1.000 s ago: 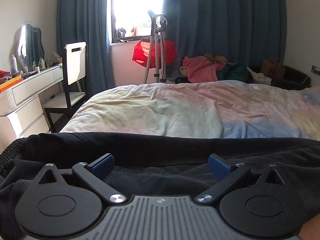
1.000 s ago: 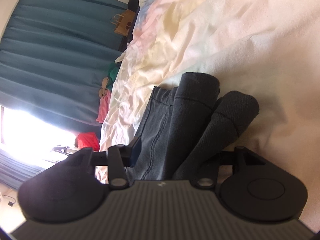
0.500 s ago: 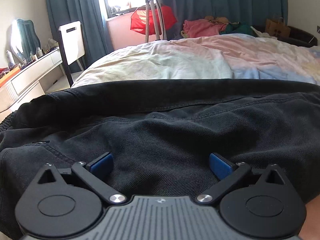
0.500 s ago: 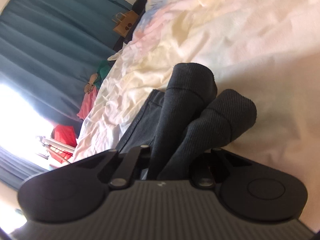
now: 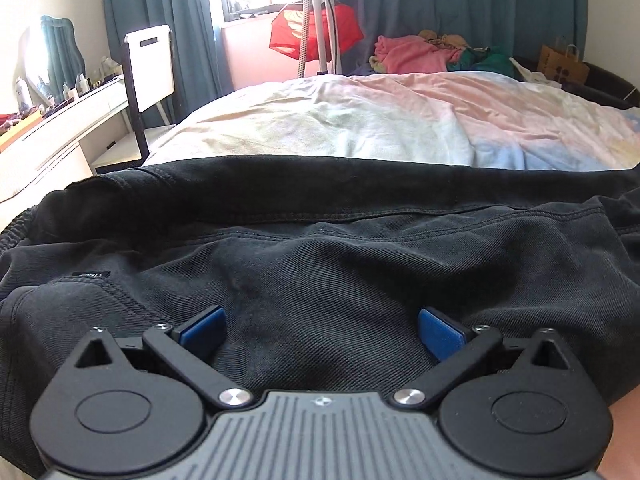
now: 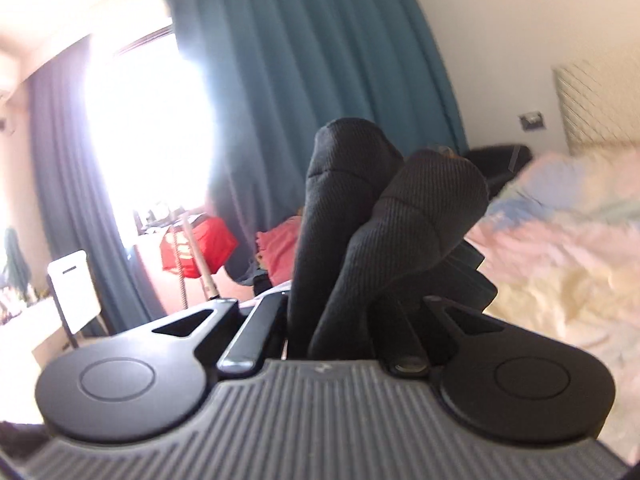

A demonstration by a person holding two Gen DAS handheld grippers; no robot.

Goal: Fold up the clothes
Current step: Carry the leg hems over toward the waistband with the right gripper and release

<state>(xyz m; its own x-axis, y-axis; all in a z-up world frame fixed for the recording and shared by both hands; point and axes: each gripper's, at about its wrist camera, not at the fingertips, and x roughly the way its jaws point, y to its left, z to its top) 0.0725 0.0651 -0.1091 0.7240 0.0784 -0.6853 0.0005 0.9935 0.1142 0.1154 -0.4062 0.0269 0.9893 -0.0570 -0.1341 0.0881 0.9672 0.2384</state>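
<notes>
Trousers [image 5: 320, 264] of dark, washed twill lie across the near edge of the bed [image 5: 360, 128], their long axis running side to side along that edge, with the gathered elastic waistband [image 5: 16, 232] at the left end and the legs trailing off to the right. The cloth looks soft and limp but fairly weighty for clothing, so it should drape and sag rather than hold a crease, and it is not slippery; seams, the waistband and the ribbed cuffs seem the firmest places to pinch. The left gripper [image 5: 320, 330] hovers low over the seat of the trousers with its jaws spread wide and nothing between the blue pads [image 5: 202, 330]. The right gripper [image 6: 344, 320] is clamped on the two ribbed cuffs [image 6: 400, 216], which stand up out of the jaws, lifted clear of the bed, pointing away towards the curtain [image 6: 320, 80]. Holding both cuffs together should let the legs fold over as one.
</notes>
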